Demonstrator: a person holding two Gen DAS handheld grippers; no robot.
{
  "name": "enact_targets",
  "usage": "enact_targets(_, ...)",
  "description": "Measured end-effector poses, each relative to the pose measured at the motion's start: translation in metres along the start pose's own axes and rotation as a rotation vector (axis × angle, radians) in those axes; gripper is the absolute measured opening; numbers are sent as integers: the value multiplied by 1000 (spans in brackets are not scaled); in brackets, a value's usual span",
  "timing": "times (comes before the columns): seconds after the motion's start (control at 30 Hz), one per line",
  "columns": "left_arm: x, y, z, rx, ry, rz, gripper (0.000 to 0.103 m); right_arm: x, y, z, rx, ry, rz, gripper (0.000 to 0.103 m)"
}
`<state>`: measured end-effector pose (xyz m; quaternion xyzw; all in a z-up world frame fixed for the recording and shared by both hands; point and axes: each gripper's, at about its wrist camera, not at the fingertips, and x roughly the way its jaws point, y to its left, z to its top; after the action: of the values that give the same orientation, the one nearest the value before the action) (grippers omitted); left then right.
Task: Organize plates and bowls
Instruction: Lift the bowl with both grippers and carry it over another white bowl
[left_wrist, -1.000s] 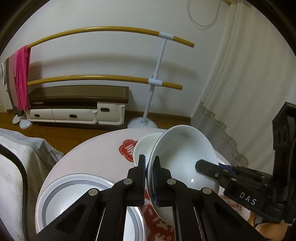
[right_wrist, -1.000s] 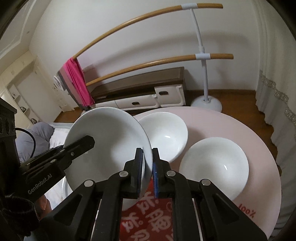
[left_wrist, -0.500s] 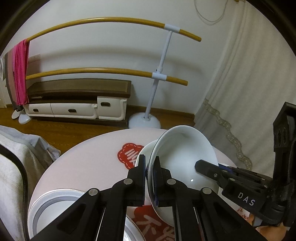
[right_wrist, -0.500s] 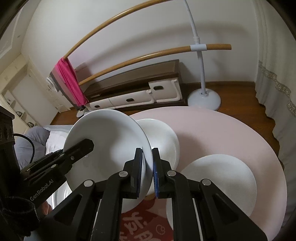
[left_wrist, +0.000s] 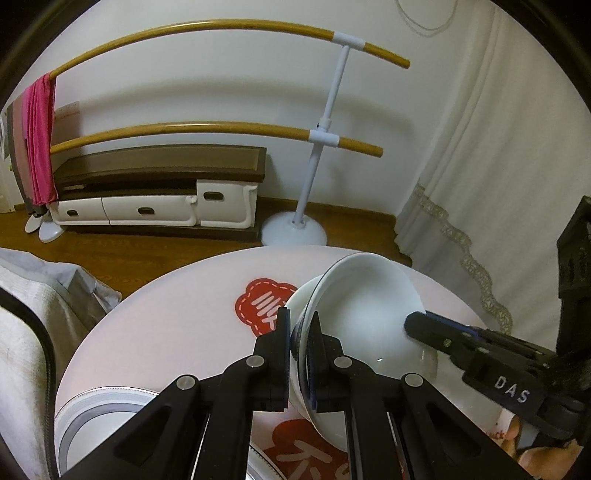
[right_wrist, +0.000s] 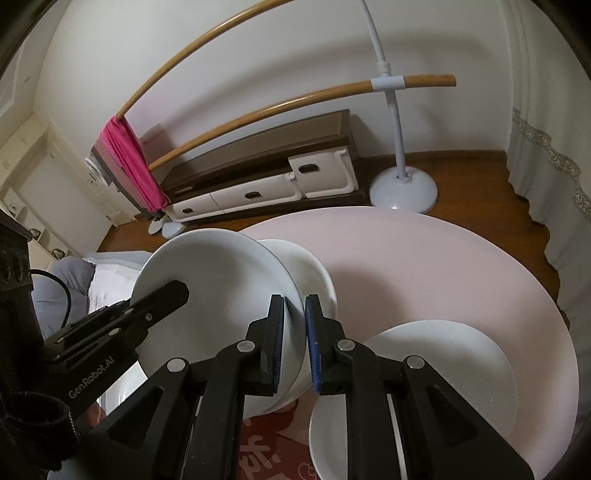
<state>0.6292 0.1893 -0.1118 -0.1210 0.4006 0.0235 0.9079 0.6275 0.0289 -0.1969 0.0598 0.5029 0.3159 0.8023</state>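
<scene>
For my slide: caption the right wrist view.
Both grippers, right and left, pinch opposite rims of a tilted white bowl above another bowl on the pink table.

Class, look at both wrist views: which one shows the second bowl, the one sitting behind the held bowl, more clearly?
The right wrist view: the second bowl shows its rim and side beyond the held bowl. In the left wrist view only a sliver of it peeks out beside the held bowl.

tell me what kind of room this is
Most likely a room in a home, a living room or bedroom. A low TV-style cabinet stands against the wall, a clothes drying rack holds a pink towel, a lace-edged curtain hangs at the side, and a round pink table carries the dishes.
</scene>
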Motion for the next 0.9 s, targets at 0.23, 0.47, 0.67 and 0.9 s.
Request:
enact_targets(0.23,14,-3,4,-3,25,10,3,-3,-2,0,5,-8,-13,14)
enact_targets(0.47,22,-12,7,32,19,42,3,-14,7,-3,-53,-44,-105,16)
enact_targets(0.67,23,-18,-3,53,16,57,3,-8,4,-1,-61,-29,-113,30)
enact_targets(0.9,24,-20,-2,62,18,61,3,9,-1,-1,-62,33,-115,30)
